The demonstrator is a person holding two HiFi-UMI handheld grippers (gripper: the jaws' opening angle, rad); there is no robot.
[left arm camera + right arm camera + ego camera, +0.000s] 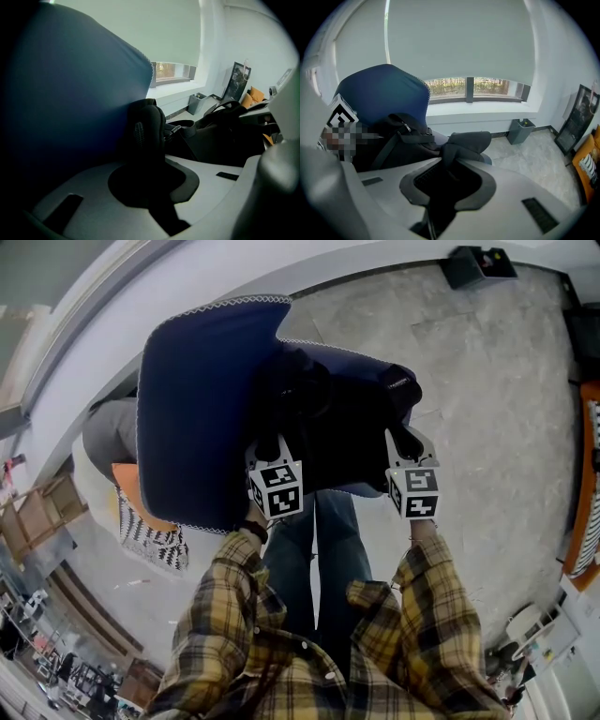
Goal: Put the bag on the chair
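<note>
A black bag (337,418) lies on the seat of a dark blue chair (202,409), against its backrest. Both grippers reach in from the seat's front edge. My left gripper (270,448) is shut on a padded, zipped part of the bag (147,136), close to the blue backrest (70,93). My right gripper (405,442) grips the bag's right end. In the right gripper view a fold of black fabric (466,143) runs down between the narrowly parted jaws, with the backrest (382,93) behind.
A white wall and a low window run behind the chair. A grey bin (521,130) stands on the floor under the window. An orange-edged piece of furniture (589,484) is at the far right, and a black item (478,263) lies on the floor beyond it.
</note>
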